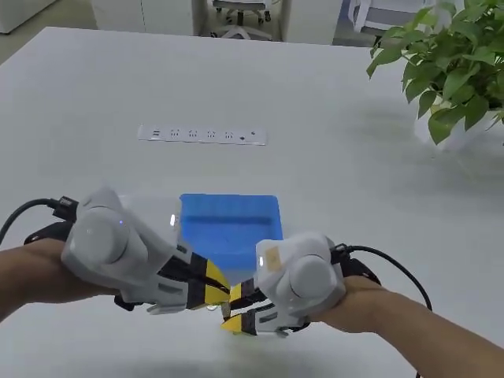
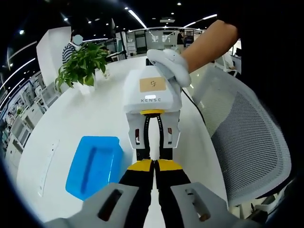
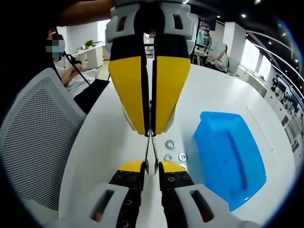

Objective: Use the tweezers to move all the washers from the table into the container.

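Washers: three silver rings, 3 o'clock of tweezers.
Left tongs, right tongs: narrow, both pinching tweezers.
Hidden: tweezers' ends.

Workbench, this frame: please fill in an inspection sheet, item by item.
Surface: white table.
Job's things: three washers lie on the table beside the blue container; tweezers are held above them.
Clutter: power strip beyond the container.
Grippers: left gripper and right gripper face each other, fingers of each shut on the tweezers.
Cables: one black cable trails from the left gripper, another from the right.
Surroundings: potted plant, mesh chair.
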Tool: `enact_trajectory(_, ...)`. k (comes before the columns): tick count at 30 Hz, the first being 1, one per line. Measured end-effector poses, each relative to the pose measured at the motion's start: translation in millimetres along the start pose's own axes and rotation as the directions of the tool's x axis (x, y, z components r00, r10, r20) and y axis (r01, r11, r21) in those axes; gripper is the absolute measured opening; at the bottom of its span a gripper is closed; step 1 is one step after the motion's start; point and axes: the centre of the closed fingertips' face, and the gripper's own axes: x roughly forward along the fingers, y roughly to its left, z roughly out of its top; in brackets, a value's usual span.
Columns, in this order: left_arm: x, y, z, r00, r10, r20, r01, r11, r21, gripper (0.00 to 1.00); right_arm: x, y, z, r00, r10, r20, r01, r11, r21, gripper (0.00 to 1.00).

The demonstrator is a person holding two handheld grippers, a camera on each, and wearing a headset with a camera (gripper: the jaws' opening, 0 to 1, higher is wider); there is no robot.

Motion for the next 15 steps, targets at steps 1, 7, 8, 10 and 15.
enact_trajectory(1,-0.2,0.2,-0.2,1.0000,0.000,-0.001,0.000,1.000,0.001,0.05,-0.1,-0.6,0.7,1.0000,-0.001,0.001,0.001,1.000,-0.004,0.14)
enact_trajectory(7,-1.7,1.8,1.1,1.0000,0.006,-0.006,-0.006,1.000,0.017,0.05,-0.1,-3.6,3.2,0.9999,-0.009,0.009,0.010,1.000,-0.013,0.13)
enact_trajectory(8,-2.1,2.2,1.4,1.0000,0.007,-0.006,-0.007,1.000,0.016,0.05,-0.1,-4.9,3.6,0.9999,-0.013,0.010,0.013,1.000,-0.015,0.13)
enact_trajectory(10,-3.1,3.7,1.8,0.9999,0.011,-0.007,-0.010,1.000,0.016,0.05,-0.3,-6.3,4.5,0.9998,-0.016,0.012,0.017,1.000,-0.015,0.13)
enact_trajectory(15,-5.7,7.8,2.1,0.9998,0.017,-0.005,-0.017,1.000,0.017,0.05,-1.1,-10.9,6.0,0.9994,-0.030,0.017,0.030,0.999,-0.017,0.13)
